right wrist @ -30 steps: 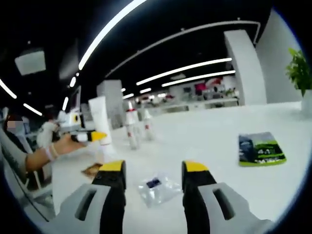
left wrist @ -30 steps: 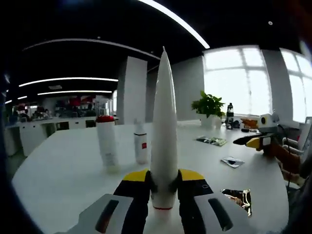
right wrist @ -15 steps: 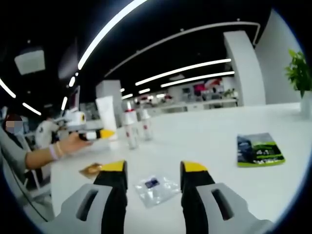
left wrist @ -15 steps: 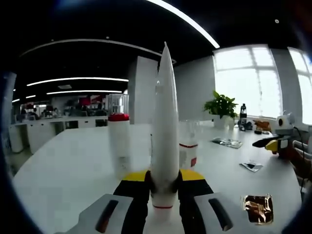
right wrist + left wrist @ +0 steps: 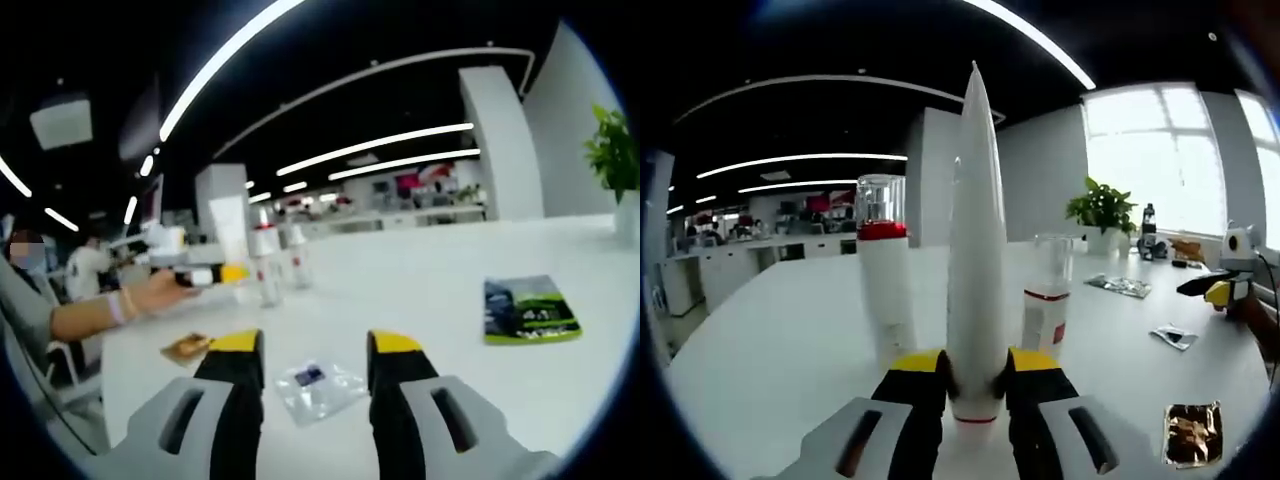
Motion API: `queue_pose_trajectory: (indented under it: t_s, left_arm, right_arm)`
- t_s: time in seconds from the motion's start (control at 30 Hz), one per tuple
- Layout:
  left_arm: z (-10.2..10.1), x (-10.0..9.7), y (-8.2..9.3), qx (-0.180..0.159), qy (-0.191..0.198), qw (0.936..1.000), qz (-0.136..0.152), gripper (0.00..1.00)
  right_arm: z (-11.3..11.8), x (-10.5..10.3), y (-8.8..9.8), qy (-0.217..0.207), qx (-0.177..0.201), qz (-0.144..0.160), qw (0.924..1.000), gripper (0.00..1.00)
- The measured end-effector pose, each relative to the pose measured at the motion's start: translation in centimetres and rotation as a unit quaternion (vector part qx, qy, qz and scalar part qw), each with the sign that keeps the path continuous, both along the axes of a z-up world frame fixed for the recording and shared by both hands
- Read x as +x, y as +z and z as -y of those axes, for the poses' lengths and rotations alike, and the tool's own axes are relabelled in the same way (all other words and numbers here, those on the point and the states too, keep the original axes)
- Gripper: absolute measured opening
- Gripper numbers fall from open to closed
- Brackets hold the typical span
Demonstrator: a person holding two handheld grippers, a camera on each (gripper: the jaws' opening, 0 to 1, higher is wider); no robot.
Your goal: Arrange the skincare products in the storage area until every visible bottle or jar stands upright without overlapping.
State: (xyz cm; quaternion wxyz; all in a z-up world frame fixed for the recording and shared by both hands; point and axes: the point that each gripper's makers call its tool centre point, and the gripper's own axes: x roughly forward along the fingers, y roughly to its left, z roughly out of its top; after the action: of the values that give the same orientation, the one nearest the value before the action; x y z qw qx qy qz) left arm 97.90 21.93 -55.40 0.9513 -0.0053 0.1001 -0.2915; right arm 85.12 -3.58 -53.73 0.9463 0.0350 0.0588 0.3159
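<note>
My left gripper (image 5: 975,378) is shut on the lower end of a white tube (image 5: 975,240), which it holds upright with the crimped end up. Just behind the tube stand a tall white bottle (image 5: 883,275) with a red band and clear cap, and a shorter bottle (image 5: 1047,310) with a red band. In the right gripper view the left gripper (image 5: 222,273) holds the tube (image 5: 232,225) close to the two bottles (image 5: 265,262) (image 5: 296,257). My right gripper (image 5: 313,362) is open low over the white table (image 5: 420,300), with a clear sachet (image 5: 318,384) lying ahead of its jaws.
A gold foil sachet (image 5: 1193,432) and a clear sachet (image 5: 1173,335) lie on the table to the right. A green packet (image 5: 528,310) lies further out, and a potted plant (image 5: 1102,212) stands at the far edge. A person's hand (image 5: 150,294) holds the left gripper.
My left gripper has carried the tube closer to the two bottles, which now loom larger on either side of it. The right gripper has barely moved.
</note>
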Motion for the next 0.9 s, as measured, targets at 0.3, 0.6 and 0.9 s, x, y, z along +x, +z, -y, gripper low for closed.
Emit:
queue_pose_trajectory:
  t_s: [0.3,0.6,0.9]
  left_arm:
    - [-1.2,0.5,-1.6,0.027,0.016,0.9994,-0.017,0.24]
    - [-2.3,-0.3,-2.9,0.057,0.012,0.9975,-0.039,0.28]
    - [-3.8,-0.9,-2.8,0.053,0.021,0.9972,-0.049,0.31]
  right_arm:
    - [0.1,0.0,0.0,-0.003,-0.002,0.0,1.0,0.38]
    - [0.1,0.1,-0.1,-0.006,-0.008,0.002,0.9999,0.37]
    - [0.2,0.2,-0.2,-0.008,-0.013,0.002,0.9999,0.36]
